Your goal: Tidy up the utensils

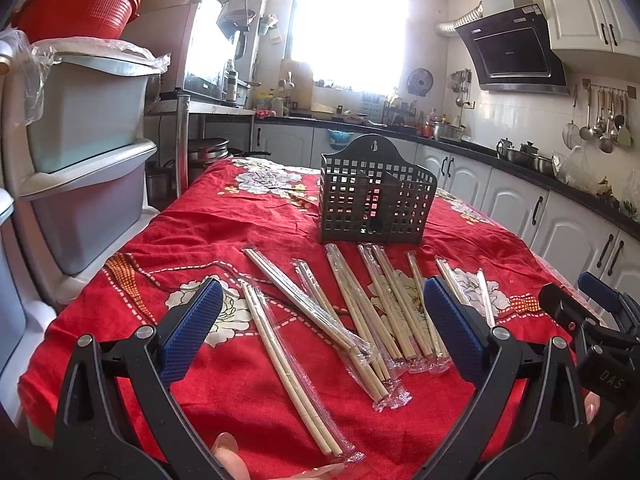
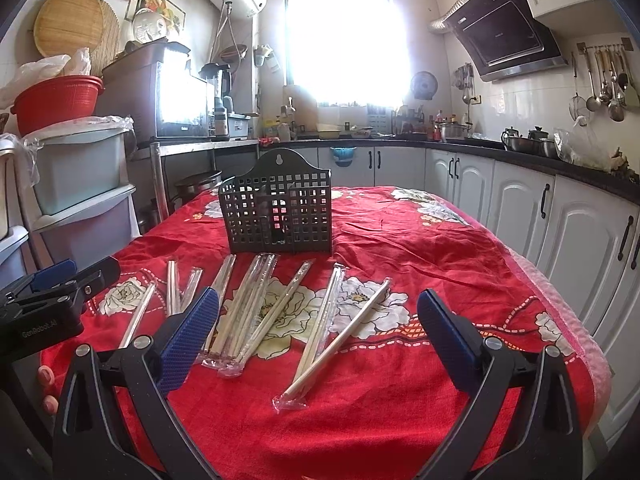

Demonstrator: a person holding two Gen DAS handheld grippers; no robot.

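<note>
A table point(image 1: 208, 364) draped in a red floral cloth point(image 2: 400, 400) fills the lower part of both wrist views, with white kitchen cabinets point(image 2: 520, 208) running along its right edge and stacked grey storage bins point(image 1: 84, 120) standing off its left edge. A red basket point(image 1: 76, 8) sits on top of the bins.

Toward the far middle of the table stands a dark perforated utensil holder point(image 1: 376, 196), upright, with an arched back plate and a hanging hole. Its compartments look bare of utensils, though the grid hides much of the inside.

Just in front of the holder, wrapped chopsticks point(image 1: 360, 304) lie in clear plastic sleeves, fanned across the cloth toward the near edge. Several pairs overlap in the middle of the spread; one pair point(image 1: 288, 372) lies by itself nearer the left side, and another pair point(image 2: 340, 340) lies apart on the right side of the group.

The left gripper point(image 1: 324, 332) hangs above the near edge with its blue-padded fingers spread wide, pinching nothing, the chopsticks lying between and beyond them. The right gripper point(image 2: 320, 336) is likewise spread wide and empty over the near edge, just beside the left one.
</note>
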